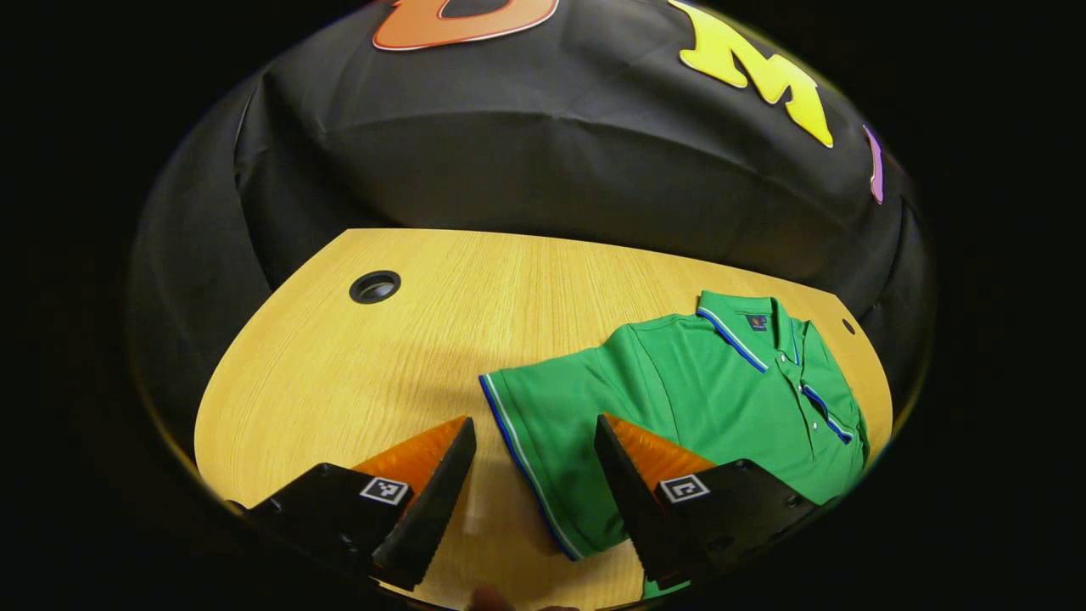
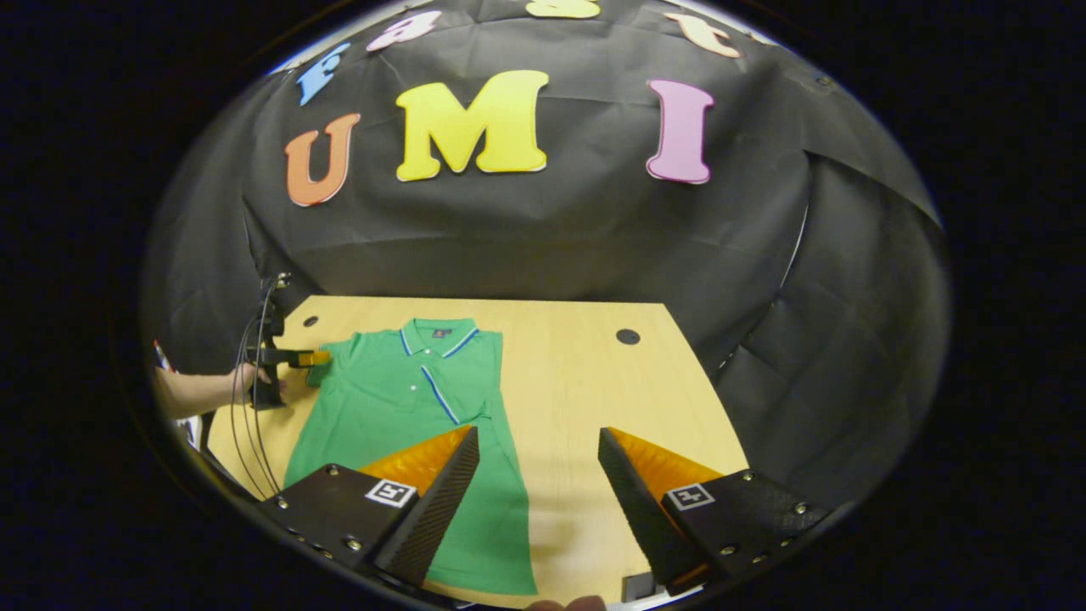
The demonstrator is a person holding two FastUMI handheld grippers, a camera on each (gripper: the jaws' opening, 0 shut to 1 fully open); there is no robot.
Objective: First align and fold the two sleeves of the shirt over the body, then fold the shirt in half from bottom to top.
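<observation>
The wooden table [image 1: 356, 373] has a light yellow top with a round cable hole [image 1: 374, 287] near its far side; in the right gripper view another cable hole [image 2: 628, 336] is seen on the bare part of the table [image 2: 594, 382].

The green polo shirt [image 2: 399, 416] lies flat on the table, front side up, with the collar [image 2: 439, 336] toward the booth wall and the bottom hem toward the near edge. In the right gripper view its right side looks straight, and the sleeve on that side seems already laid over the body, though I cannot tell this for sure. In the left gripper view the shirt [image 1: 696, 399] lies on the right part of the table, and its short sleeve [image 1: 543, 441] is spread out flat to the side; the cuff has a blue and white stripe.

The left gripper [image 1: 534, 475] hangs over this sleeve with its fingers spread wide apart; the cuff edge lies between them, and they hold nothing. From the right gripper view the left gripper [image 2: 316, 358] is at the sleeve on the far left of the shirt, held by a hand [image 2: 246, 378], with cables [image 2: 250, 424] hanging from it.

The right gripper [image 2: 539, 484] is above the near part of the table, beside the lower right edge of the shirt. Its fingers are also wide apart and hold nothing.

The placket [image 2: 437, 390] has blue trim and small white buttons.
</observation>
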